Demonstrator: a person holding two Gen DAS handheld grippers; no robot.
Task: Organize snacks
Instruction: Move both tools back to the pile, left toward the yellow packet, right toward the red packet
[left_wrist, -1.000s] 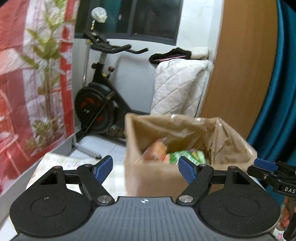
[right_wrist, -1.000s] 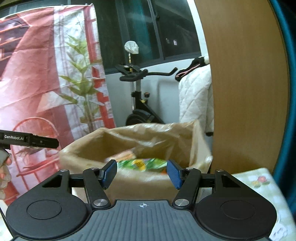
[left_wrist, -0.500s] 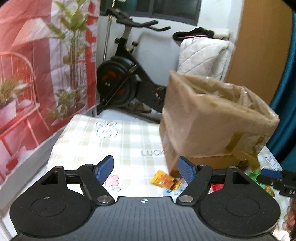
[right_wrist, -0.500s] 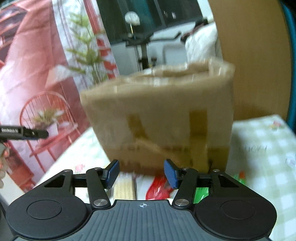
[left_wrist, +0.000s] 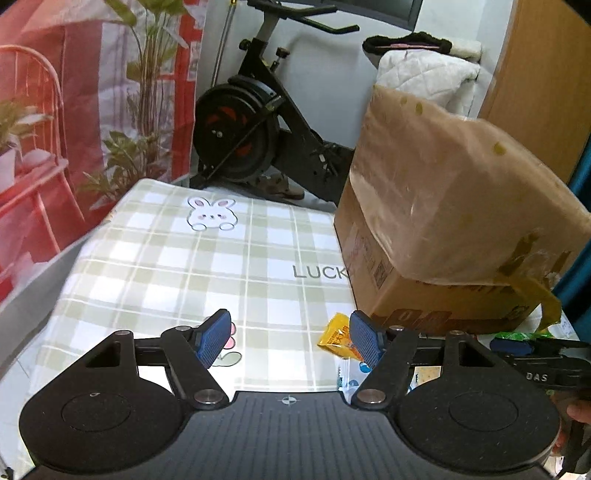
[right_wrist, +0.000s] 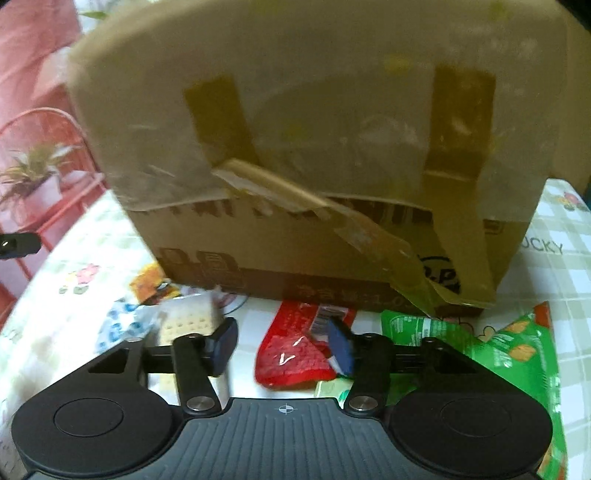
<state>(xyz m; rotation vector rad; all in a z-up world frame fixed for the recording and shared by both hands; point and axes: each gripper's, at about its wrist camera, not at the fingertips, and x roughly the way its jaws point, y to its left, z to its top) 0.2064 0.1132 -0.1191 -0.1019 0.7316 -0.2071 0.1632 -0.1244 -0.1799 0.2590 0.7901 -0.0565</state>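
- Left tongs (left_wrist: 290, 341): closing, nothing between, above tabletop (left_wrist: 221, 266).
- Right tongs (right_wrist: 282, 341): opening, empty, over red packet (right_wrist: 291, 354).
- Box (right_wrist: 314, 147) just behind the snacks; green bag (right_wrist: 517, 350) at right.

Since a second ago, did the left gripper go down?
Yes. The left gripper has come down: earlier it looked into the top of the cardboard box, now it sits low by the box's base, over the checked tablecloth.
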